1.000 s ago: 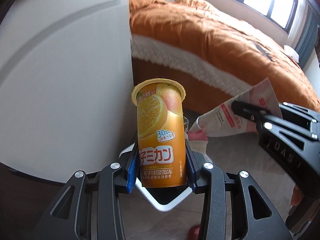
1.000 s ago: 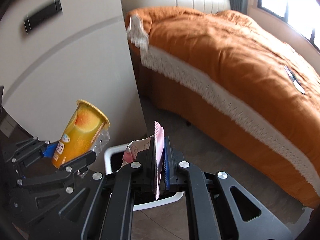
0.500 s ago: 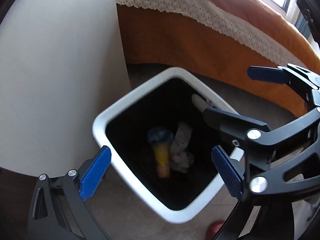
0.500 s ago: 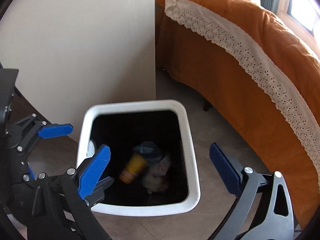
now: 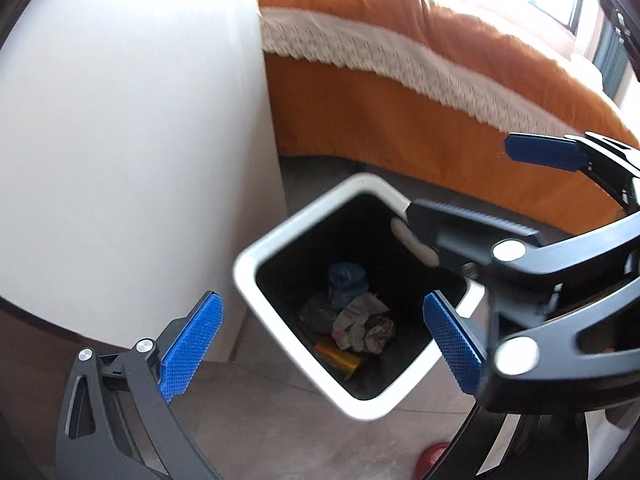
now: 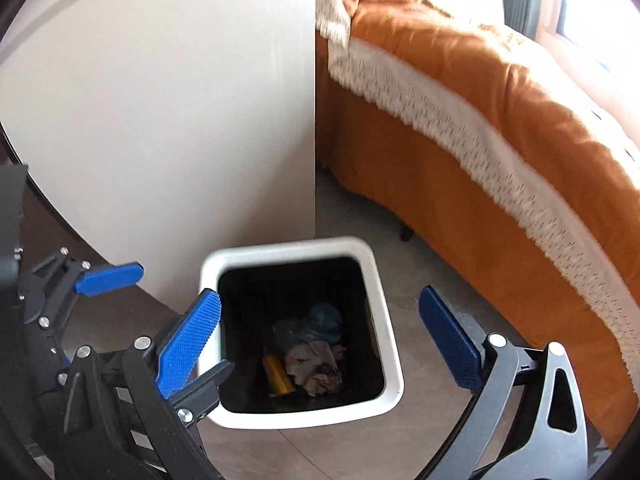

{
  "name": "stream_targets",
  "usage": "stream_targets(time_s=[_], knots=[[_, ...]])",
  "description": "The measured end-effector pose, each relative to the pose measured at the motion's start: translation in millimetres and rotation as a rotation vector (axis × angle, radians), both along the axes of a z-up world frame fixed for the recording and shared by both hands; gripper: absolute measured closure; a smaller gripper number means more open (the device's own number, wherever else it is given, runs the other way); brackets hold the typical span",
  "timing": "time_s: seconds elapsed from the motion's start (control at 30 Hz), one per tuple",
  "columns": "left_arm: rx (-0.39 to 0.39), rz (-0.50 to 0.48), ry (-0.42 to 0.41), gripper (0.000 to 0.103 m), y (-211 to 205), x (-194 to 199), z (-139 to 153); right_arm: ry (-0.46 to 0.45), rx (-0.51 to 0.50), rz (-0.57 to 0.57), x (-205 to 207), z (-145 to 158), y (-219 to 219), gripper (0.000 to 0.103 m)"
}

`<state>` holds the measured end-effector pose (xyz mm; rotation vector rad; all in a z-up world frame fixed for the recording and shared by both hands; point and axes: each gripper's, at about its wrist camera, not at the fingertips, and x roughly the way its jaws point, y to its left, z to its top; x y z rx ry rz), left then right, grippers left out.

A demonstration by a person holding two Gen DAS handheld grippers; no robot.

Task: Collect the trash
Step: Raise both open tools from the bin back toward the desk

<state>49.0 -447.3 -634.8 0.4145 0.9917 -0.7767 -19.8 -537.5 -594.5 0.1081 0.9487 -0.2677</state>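
- The left gripper point(image 5: 320, 344), black with blue ribbed pads, hangs over the bin with its jaws spread wide and nothing between them.
- The right gripper point(image 6: 320, 340), of the same build, is likewise wide apart and empty; in the left wrist view it reaches in from the right edge, above the bin's far rim.
- Below both stands the white-rimmed, black-lined square waste bin point(image 6: 390, 344) on the grey tiled floor point(image 5: 260, 424). At its bottom lie the trash items: an orange drink cup point(image 6: 278, 376) on its side, a crumpled pink-and-white paper wrapper point(image 6: 316, 368) touching it, and a bluish crumpled piece point(image 6: 324, 322) just behind.
- Judging by this, the drop is done. To finish the step well, lift both grippers straight up and keep the open fingers off the rim, so that the bin is not tipped or dragged.
- Behind the bin rises a plain white cabinet panel point(image 5: 132, 148); beyond it a bed with an orange cover point(image 6: 500, 128) edged in white lace.
- A small red object point(image 5: 430, 458) lies on the floor near the bin; it may be more trash, but I cannot tell.
- No writing on any item can be read here.
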Motion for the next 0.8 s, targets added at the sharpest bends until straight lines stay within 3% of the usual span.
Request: stream_targets(time_s=[0.37,0.53,0.8], knots=[[-0.104,0.045,-0.025,0.004,38.0,5.7,132.5,-0.121,-0.086,-0.096,-14.1,138.1,14.9,0.004],[-0.146,0.026,-0.044,0.004,42.4,0.2,192.0,-0.194,-0.067,-0.110,-21.1,203.8,19.9,0.004],[-0.214,0.058,-0.093,0.004,59.6,-11.8,291.6,-0.246,-0.117,-0.109,-24.8,296.0,35.6,0.004]])
